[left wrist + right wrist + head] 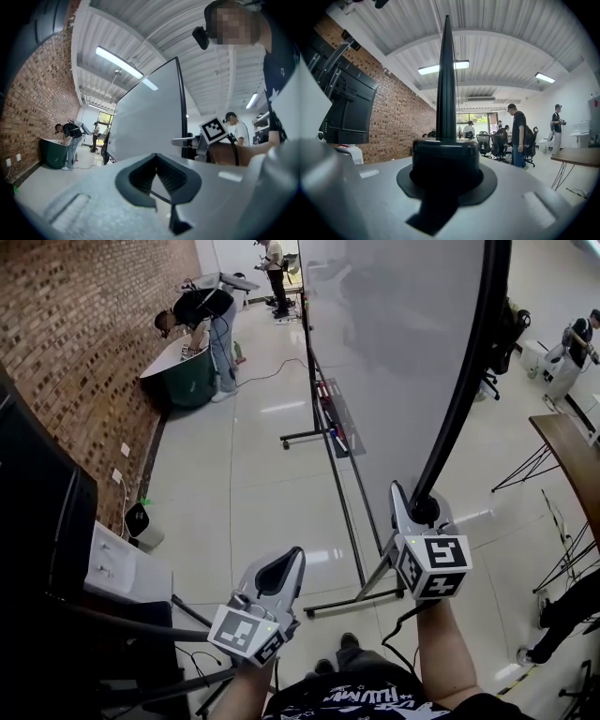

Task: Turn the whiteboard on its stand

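Note:
The big whiteboard (394,362) stands on its black wheeled stand (342,507), its surface tilted and its black edge (469,381) curving down to a round black knob (424,511). My right gripper (418,514) is shut on that knob. In the right gripper view the knob (446,159) fills the space between the jaws, and the board's edge (446,79) rises from it like a thin spike. My left gripper (286,568) hangs free, lower and to the left of the stand, shut with nothing in it. In the left gripper view the whiteboard (150,117) is ahead and the right gripper's marker cube (214,130) to its right.
A marker tray (330,423) runs along the stand's lower bar. A person (202,315) bends over a green bin (183,376) by the brick wall. A black screen (37,512) is close on my left. A wooden table (572,456) and seated people are on the right.

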Motion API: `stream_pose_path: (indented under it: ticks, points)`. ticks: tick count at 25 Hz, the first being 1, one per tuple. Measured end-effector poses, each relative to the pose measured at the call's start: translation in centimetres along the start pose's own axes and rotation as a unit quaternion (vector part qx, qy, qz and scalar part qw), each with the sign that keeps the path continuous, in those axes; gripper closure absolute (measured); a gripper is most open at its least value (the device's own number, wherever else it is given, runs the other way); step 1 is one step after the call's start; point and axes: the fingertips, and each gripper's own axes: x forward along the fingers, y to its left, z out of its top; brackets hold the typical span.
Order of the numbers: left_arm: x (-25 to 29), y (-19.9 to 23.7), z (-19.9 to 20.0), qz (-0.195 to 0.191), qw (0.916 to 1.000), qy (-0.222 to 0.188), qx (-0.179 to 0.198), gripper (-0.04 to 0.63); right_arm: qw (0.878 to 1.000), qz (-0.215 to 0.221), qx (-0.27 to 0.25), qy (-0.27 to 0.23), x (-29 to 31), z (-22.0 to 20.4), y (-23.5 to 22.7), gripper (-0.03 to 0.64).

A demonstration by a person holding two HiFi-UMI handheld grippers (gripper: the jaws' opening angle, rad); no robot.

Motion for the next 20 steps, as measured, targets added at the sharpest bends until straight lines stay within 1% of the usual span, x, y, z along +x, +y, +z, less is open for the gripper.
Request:
stream_pose_path:
  ticks: [8,13,17,20]
  points:
    - [-3.0,-2.4,-2.5,-0.035,0.9994,0.004,-0.001,0.591,1.0,-0.002,0.009,-0.009,-5.8,-1.8,-0.1,0.505]
    - [-3.0,-4.2,-1.5,-0.051,0.9985,0.011,-0.014,0.591,1.0,0.001,0.003,-0.014,-7.5,1.1,-0.6,0.505]
    - [-3.9,-5.4,-2.2,-0.062,0.9976,0.017,-0.027,0.592,1.0,-0.001,0.005,-0.011,-9.6,1.2,0.0,0.505]
    - [-4.1,-6.1,-2.2,-0.066,0.9974,0.016,-0.026,0.591,1.0,-0.005,0.003,-0.012,-11.3,1.3,0.1,0.505]
